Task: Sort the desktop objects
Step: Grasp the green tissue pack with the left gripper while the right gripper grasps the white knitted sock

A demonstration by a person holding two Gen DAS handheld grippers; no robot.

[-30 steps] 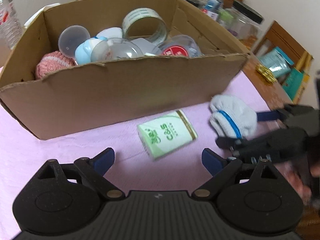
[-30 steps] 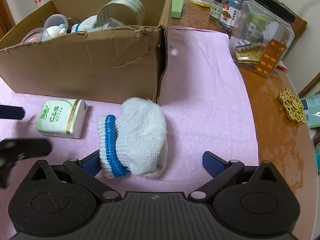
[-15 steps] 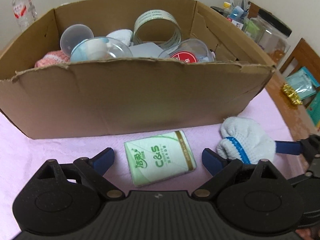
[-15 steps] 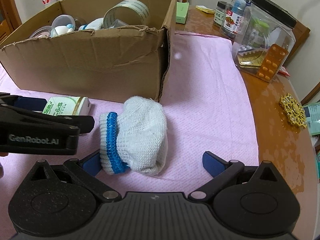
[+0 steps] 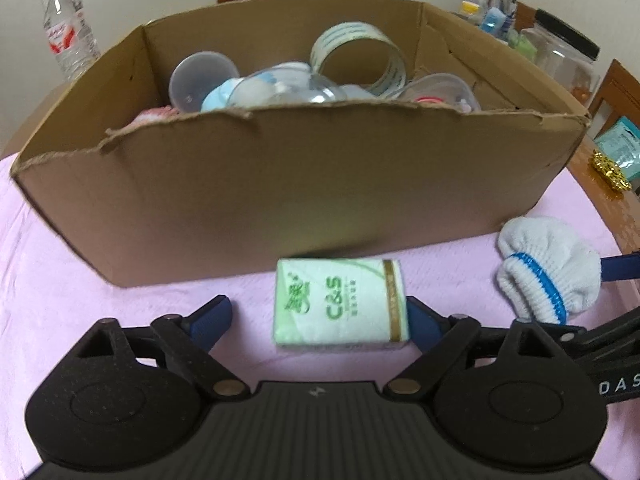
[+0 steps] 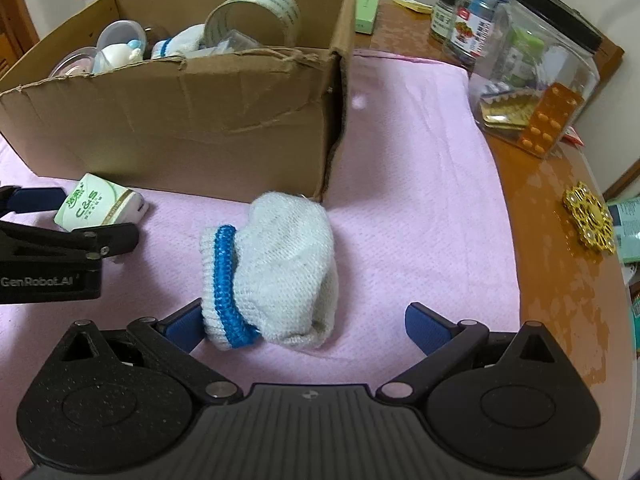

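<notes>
A green and white tissue pack lies on the pink cloth just in front of the cardboard box. My left gripper is open around it, the right pad touching the pack's edge. The pack also shows in the right wrist view, between the left gripper's fingers. A rolled white glove with a blue band lies by the box's corner. My right gripper is open, its left pad against the glove's cuff. The glove sits at the right of the left wrist view.
The box holds a tape roll, plastic cups and other small things. A clear jar with a black lid, a pill blister and a gold spinner sit on the wooden table at right. A water bottle stands far left.
My left gripper has swung and moved in until the tissue pack lies between its fingers. My right gripper has closed in on the glove, which now sits against its left pad.
</notes>
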